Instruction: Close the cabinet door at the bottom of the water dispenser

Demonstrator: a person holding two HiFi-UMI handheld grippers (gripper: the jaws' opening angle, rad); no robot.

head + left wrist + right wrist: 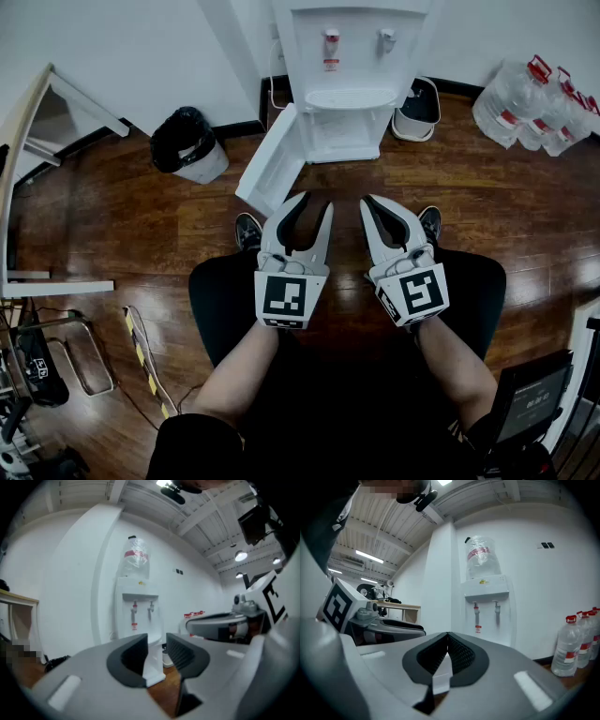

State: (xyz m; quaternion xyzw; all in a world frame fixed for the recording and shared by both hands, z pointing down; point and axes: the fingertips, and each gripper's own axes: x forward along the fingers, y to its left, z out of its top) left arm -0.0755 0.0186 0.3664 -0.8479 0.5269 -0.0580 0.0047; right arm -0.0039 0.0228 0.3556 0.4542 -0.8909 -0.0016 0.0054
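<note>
Risk: door point(270, 161) stands wide open, swung out left of water dispenser point(347, 84). A push near the hinge, or one glancing off the smooth panel, would likely slip and leave the door unlatched. Hard shove could rock dispenser.

Bin point(190, 143) sits near door's outer side.

Left gripper point(313, 202): jaws partly apart, gripping nothing. Right gripper point(369, 201): jaws together, empty.

Both well short of door. Door lies ahead, low by the floor, just left of left jaws.
</note>
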